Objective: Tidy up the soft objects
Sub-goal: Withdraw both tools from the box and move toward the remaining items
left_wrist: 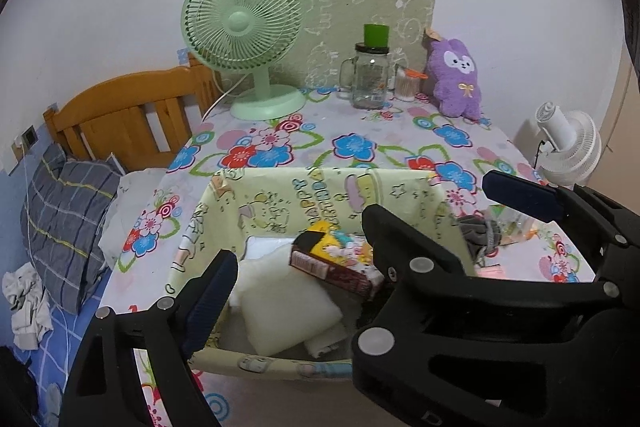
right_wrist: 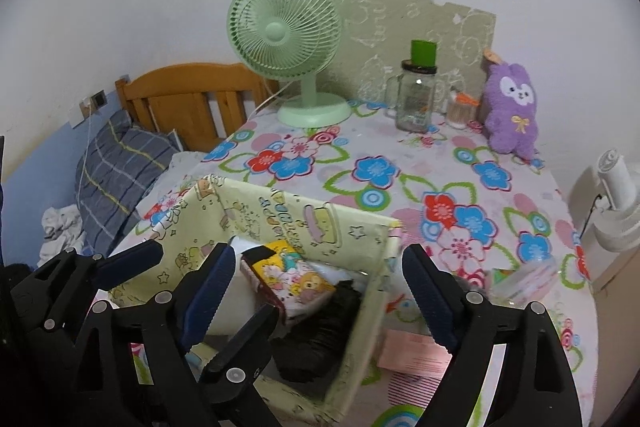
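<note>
Both claws stand wide and hold nothing: your left claw (left_wrist: 296,243) hangs over the pale yellow cartoon-print fabric bin (left_wrist: 280,195), your right claw (right_wrist: 316,279) straddles the bin's right wall from just beside it

Bin sits at 6 o'clock on the floral-cloth bench (left_wrist: 360,147). Inside it: white foam-like soft pads (left_wrist: 288,311) at the bottom, a yellow cartoon-print pouch (right_wrist: 296,275) lying on top, a dark folded cloth (right_wrist: 324,331) at the right side

Soft things outside the bin:
- purple plush rabbit toy (left_wrist: 456,79), upright at 1 o'clock against the wall, well apart from both claws
- grey crumpled fabric piece (left_wrist: 480,235) at 3 o'clock, just beside the bin's right wall

Handling, judged:
- plush looks light and squashy, will deform under the pads; pinch it across the body, not the ears, or it will likely swing
- grey piece is limp; take it at the bunched middle so no tail drags

The glass mug jar with green lid (left_wrist: 370,75) stands near the plush at 12 o'clock; looks fragile, so come at the rabbit from its right side. The mint green desk fan (left_wrist: 244,39) at 11 o'clock is clear of that path
</note>
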Available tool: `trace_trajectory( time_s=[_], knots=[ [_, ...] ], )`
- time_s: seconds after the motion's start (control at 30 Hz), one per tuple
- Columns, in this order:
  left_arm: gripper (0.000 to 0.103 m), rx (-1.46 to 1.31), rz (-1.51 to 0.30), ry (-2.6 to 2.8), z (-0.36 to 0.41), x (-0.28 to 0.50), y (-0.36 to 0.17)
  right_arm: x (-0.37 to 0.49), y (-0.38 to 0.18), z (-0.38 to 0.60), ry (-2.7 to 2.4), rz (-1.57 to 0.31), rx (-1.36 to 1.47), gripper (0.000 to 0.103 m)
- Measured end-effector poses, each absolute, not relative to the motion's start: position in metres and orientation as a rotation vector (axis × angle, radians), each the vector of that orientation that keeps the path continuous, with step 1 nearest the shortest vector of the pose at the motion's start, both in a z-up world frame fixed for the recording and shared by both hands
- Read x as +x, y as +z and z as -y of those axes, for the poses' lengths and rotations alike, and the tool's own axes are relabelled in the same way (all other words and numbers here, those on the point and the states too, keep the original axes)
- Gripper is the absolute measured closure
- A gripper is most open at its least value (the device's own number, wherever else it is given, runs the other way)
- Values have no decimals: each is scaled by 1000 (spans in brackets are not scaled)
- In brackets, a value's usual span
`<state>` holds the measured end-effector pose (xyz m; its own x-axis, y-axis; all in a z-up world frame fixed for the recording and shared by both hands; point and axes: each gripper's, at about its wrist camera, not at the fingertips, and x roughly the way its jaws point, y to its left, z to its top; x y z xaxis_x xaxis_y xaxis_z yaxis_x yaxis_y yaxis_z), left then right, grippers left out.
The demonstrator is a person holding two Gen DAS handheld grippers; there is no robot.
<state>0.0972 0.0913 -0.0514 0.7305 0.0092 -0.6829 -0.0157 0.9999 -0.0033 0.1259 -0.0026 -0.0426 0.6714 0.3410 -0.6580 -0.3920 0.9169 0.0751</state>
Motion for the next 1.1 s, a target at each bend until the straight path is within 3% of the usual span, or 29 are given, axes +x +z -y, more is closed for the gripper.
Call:
trace_trajectory(
  time_s=[1.1],
  knots=[
    [13,45,-688,-65,-5,65,-22,87,-12,97,314,-645,-28,11]
  ],
)
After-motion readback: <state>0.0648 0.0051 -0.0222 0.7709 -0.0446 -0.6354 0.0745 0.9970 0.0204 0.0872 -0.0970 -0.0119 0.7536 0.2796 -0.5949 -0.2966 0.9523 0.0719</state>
